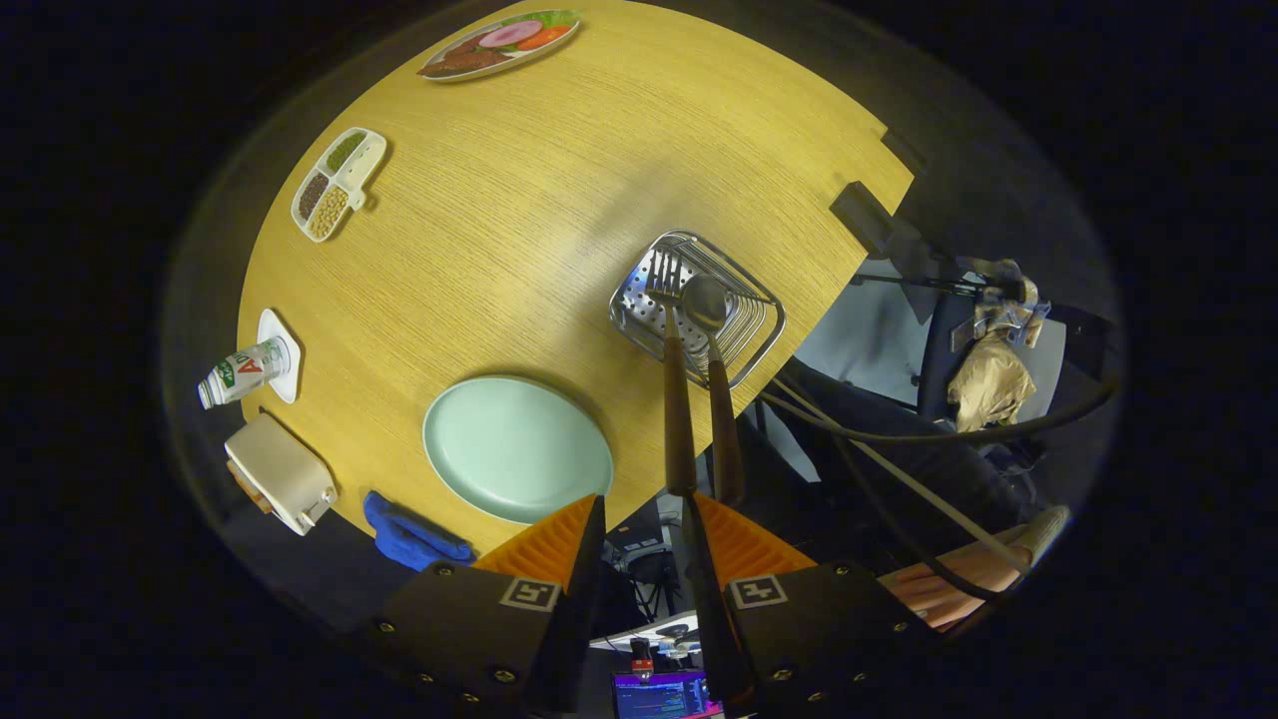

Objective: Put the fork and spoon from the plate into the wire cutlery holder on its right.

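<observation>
Gripper view: the claw (644, 539) stands apart, fingers gripping nothing. The fork (675, 399) and spoon (715, 389) lie side by side just ahead, handles toward the fingers, heads over the wire cutlery holder (744, 325), right of the plate (517, 449).

We look down on a round wooden surface (519, 200), yellow-tan with fine straight grain, brightly lit near its middle with a soft shadow across the upper centre. Two dark clamps (864, 215) grip its edge at the upper right. Beyond that edge, at the right of the frame, the room falls dim: a dark chair (944, 350) draped with a tan cloth (988, 384), and black cables (899, 429) sweeping across the floor. At the bottom centre a lit screen (664, 694) glows. The far surroundings are dark.
</observation>
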### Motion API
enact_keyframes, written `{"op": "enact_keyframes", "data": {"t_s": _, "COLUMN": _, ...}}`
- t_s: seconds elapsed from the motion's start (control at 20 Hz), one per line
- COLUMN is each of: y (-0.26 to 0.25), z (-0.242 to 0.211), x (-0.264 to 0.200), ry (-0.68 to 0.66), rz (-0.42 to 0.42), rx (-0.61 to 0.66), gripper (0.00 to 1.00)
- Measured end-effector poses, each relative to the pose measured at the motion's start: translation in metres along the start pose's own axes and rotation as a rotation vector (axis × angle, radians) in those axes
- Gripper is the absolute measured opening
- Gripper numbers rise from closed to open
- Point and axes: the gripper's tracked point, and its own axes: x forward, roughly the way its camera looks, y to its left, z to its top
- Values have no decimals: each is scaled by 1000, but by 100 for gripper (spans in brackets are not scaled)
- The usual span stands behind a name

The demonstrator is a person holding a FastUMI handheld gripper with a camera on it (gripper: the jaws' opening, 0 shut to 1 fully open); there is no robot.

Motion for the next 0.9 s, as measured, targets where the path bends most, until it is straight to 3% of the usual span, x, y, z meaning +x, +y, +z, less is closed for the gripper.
{"op": "enact_keyframes", "data": {"t_s": 0.4, "y": 24, "z": 2, "x": -40, "ry": -296, "rz": 61, "rx": -91, "gripper": 47}}
{"op": "enact_keyframes", "data": {"t_s": 0.7, "y": 45, "z": 17, "x": -76, "ry": -655, "rz": 95, "rx": -302, "gripper": 47}}
{"op": "enact_keyframes", "data": {"t_s": 0.9, "y": 63, "z": 28, "x": -114, "ry": -935, "rz": 176, "rx": -392, "gripper": 47}}
